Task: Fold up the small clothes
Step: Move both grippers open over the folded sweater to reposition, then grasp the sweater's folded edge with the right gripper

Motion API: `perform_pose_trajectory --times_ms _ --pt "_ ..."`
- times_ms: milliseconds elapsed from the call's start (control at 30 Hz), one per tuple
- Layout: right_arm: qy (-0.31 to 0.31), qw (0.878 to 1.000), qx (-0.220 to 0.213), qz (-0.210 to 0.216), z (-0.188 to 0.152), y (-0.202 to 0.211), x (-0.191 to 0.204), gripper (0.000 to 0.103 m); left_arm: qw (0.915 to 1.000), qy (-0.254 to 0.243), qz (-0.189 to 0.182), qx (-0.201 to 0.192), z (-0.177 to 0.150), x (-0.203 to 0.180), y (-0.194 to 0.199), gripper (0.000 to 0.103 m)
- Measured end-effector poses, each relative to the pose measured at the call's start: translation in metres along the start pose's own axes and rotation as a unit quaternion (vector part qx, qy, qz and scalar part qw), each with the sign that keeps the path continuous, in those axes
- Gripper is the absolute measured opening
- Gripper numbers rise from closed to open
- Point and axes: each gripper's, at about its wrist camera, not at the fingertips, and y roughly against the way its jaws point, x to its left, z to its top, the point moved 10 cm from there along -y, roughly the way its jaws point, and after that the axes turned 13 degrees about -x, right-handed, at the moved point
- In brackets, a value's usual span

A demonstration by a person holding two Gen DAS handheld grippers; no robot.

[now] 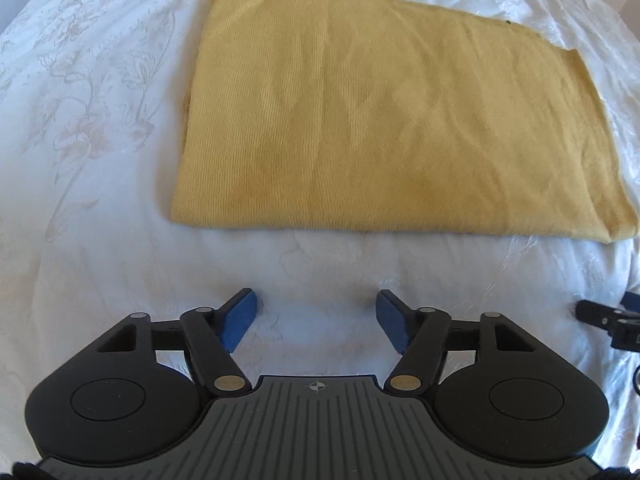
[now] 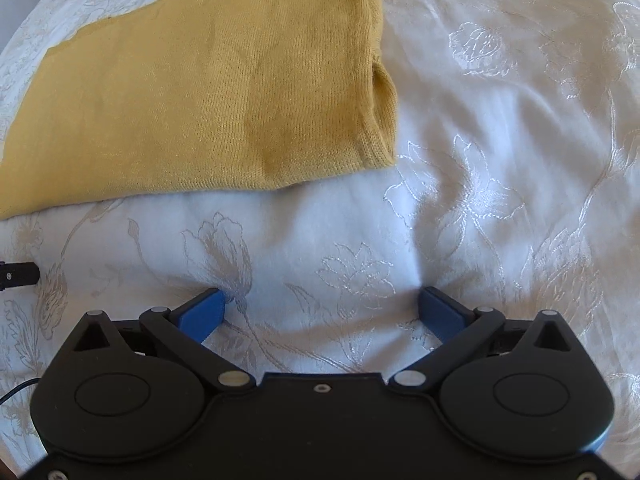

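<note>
Left gripper [image 1: 316, 316] spread wide at the bottom of its frame, blue pads [image 1: 239, 322] apart and empty over white embroidered bedspread [image 1: 80, 140]. Right gripper [image 2: 322, 314] likewise splayed – nothing between its pads [image 2: 202, 314], tips low against the floral stitching. Folded mustard-yellow knit garment [image 1: 380, 120] flat on the cloth just beyond both tools – centre and upper right in the left view, upper left [image 2: 200, 92] in the right.
</note>
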Motion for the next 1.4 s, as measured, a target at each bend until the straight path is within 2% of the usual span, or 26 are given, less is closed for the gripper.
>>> perform_pose_trajectory --times_ms 167,333,400,567,667,933,1200,1400 --pt "-0.045 0.998 0.025 0.046 0.009 0.003 -0.016 0.102 0.9992 0.007 -0.014 -0.037 0.058 -0.011 0.004 0.063" --pt "-0.101 0.992 0.017 0.072 0.029 0.013 -0.038 0.071 0.998 0.0 -0.034 -0.053 0.105 -0.031 -0.014 0.063" --pt "-0.117 0.99 0.002 0.081 0.043 0.019 -0.048 0.065 0.9978 -0.009 -0.037 -0.054 0.116 -0.041 -0.024 0.063" --pt "-0.114 0.987 -0.064 0.089 0.088 0.03 -0.063 0.065 0.9975 -0.021 -0.046 -0.049 0.13 -0.059 -0.036 0.06" --pt "-0.111 0.985 -0.081 0.103 0.118 0.027 -0.058 0.065 0.9982 -0.024 -0.043 -0.035 0.128 -0.068 -0.045 0.058" --pt "-0.082 0.985 -0.059 0.137 0.147 -0.024 -0.054 0.065 0.9995 -0.014 -0.029 -0.004 0.121 -0.061 -0.068 0.058" --pt "-0.116 0.974 -0.019 0.192 0.15 -0.057 -0.046 0.066 0.9993 -0.024 -0.027 0.006 0.12 -0.062 -0.08 0.059" --pt "-0.144 0.967 -0.028 0.21 0.156 -0.067 -0.04 0.07 0.9993 -0.025 -0.028 0.007 0.122 -0.064 -0.086 0.061"
